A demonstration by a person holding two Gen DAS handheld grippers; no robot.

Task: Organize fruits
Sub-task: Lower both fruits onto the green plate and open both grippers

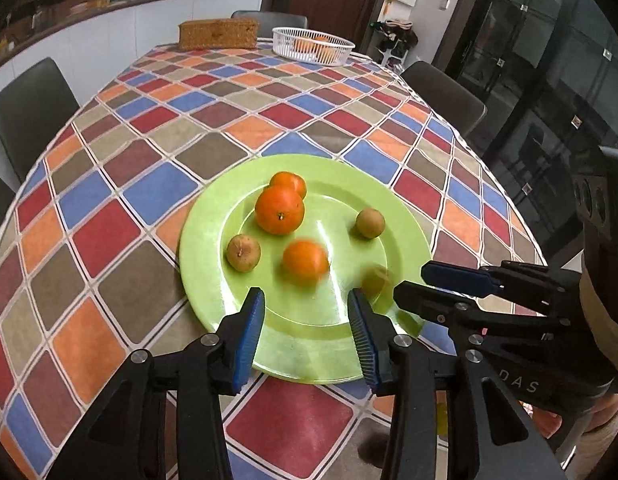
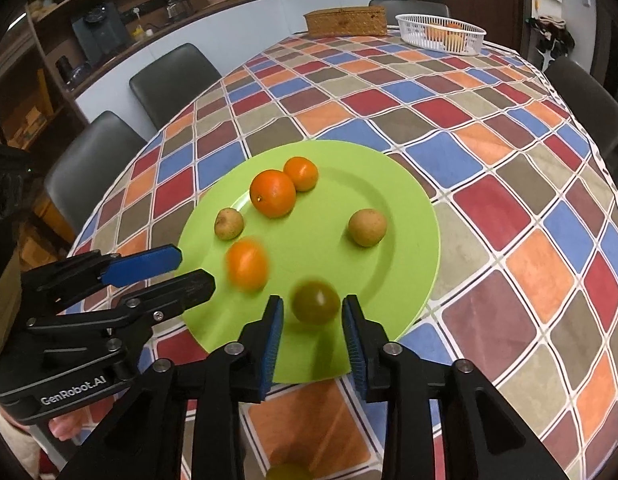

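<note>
A green plate [image 1: 205, 240] [image 2: 413, 216] holds a big orange [image 1: 279, 210] [image 2: 273, 193], a smaller orange [image 1: 289, 183] [image 2: 301, 173] behind it, and two brown fruits [image 1: 243, 252] [image 1: 370, 223]. A blurred orange [image 1: 305, 261] [image 2: 247, 265] lies just beyond my left gripper [image 1: 307, 320] [image 2: 193, 270], which is open with nothing between its pads. A blurred brown-green fruit [image 2: 316, 300] [image 1: 375, 280] sits between the tips of my right gripper [image 2: 313, 314] [image 1: 411, 282]. That gripper is open and its pads stand a little off the fruit.
A white basket [image 1: 313, 46] [image 2: 441, 34] with oranges and a wicker box [image 1: 217, 34] [image 2: 345, 20] stand at the table's far end. Dark chairs [image 1: 27, 112] [image 2: 169, 80] line the sides. The checked tablecloth [image 1: 149, 128] stretches between plate and basket.
</note>
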